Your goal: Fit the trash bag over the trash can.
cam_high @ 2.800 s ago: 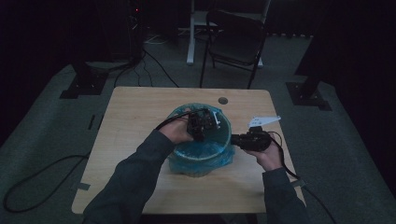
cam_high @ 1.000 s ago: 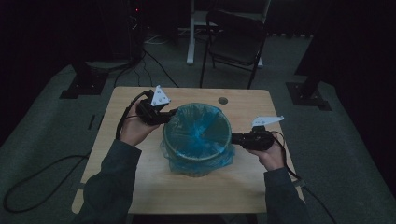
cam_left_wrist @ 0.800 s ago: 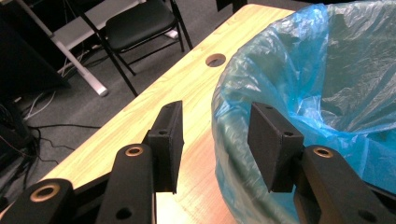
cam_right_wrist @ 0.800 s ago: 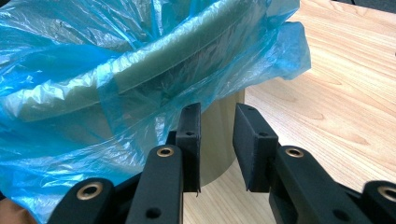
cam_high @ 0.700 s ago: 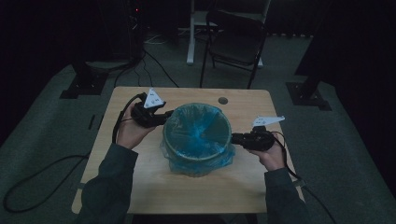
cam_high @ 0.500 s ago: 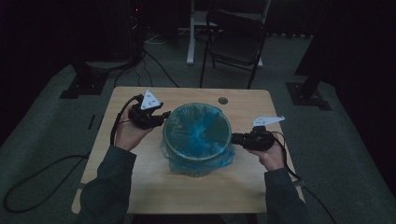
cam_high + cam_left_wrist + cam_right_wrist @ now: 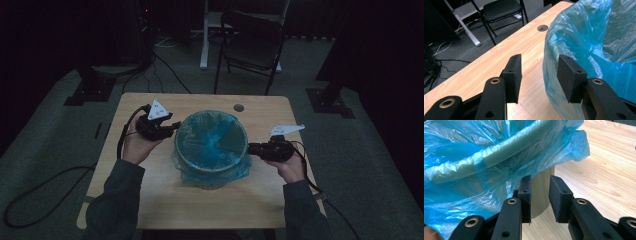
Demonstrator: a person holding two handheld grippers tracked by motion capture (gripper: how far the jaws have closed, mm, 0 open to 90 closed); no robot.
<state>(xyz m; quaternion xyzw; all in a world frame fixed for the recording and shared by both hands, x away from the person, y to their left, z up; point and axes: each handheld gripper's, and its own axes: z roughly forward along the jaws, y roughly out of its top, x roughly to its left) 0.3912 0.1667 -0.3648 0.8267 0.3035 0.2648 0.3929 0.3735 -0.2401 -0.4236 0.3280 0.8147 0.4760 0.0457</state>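
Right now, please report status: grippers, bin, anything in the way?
Left hand-held gripper open beside bag. Right hand-held gripper open at bin. Nothing in the way.

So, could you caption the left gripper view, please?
Open left gripper beside the blue bag lining the bin.

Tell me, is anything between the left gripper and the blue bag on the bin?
Nothing visible. The left gripper stands open beside the blue bag, with bare table under its jaws; one jaw sits right against the plastic.
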